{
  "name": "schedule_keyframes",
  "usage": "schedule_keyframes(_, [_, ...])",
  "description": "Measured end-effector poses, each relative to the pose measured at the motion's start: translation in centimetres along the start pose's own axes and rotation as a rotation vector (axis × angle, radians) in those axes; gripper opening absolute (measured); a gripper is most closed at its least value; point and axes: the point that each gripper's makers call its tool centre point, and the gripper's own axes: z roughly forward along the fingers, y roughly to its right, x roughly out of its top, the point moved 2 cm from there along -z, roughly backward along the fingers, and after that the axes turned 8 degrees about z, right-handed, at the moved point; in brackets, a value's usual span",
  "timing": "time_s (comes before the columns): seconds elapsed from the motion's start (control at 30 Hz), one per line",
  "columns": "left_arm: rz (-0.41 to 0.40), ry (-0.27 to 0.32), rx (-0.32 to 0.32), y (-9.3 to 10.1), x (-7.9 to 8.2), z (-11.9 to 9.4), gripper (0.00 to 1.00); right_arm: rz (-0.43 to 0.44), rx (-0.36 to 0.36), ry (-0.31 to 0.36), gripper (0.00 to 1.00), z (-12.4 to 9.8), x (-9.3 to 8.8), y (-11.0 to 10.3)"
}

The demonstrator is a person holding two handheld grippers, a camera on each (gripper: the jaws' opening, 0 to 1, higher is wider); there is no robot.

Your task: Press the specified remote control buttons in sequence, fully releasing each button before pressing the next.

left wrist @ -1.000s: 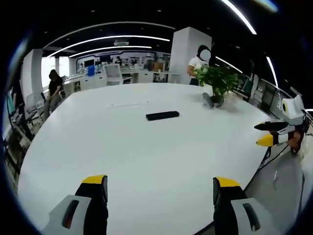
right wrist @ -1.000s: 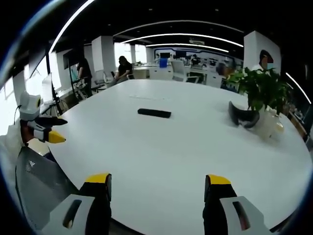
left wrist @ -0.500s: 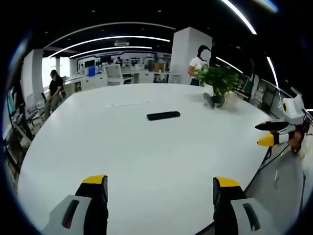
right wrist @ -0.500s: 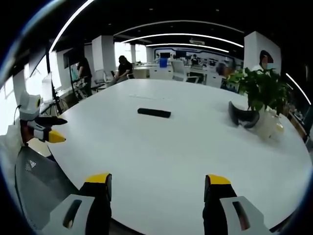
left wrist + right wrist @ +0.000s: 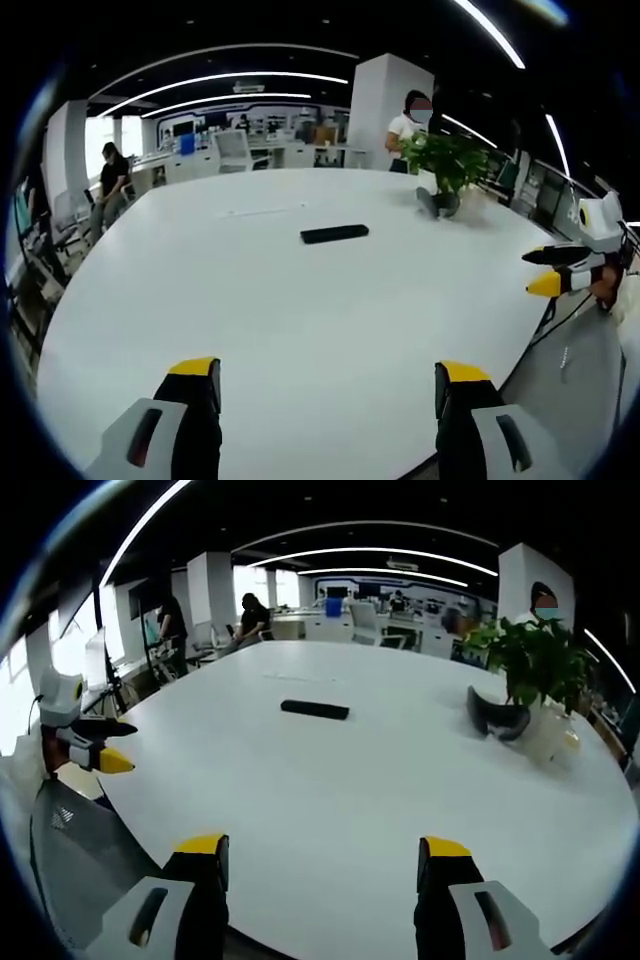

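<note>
A black remote control [image 5: 334,234] lies flat near the middle of the big white table [image 5: 300,310]; the right gripper view has the same remote control [image 5: 314,710] far ahead. My left gripper [image 5: 328,375] stands open over the table's near edge, well short of it. My right gripper [image 5: 320,848] is open too, also at the near edge with nothing between its yellow-tipped fingers. Each gripper appears off the table's side in the other's view: the right gripper [image 5: 556,272] at the right, the left gripper [image 5: 95,748] at the left.
A potted green plant [image 5: 535,665] and a dark curved object [image 5: 495,718] stand on the table's far right. A dark mesh chair [image 5: 75,855] sits at the near left. People [image 5: 111,175] and office desks are in the background.
</note>
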Motion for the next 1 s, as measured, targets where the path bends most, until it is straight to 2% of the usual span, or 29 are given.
schedule_keyframes(0.83, [0.013,-0.004,0.007,-0.12,-0.01,-0.05,0.91,-0.024,0.019,-0.019,0.76,0.21,-0.11,-0.46])
schedule_keyframes(1.0, [0.024,0.0,0.018,-0.88,0.76,0.23,0.9,-0.026,0.022,-0.023,0.75,0.27,-0.09,-0.55])
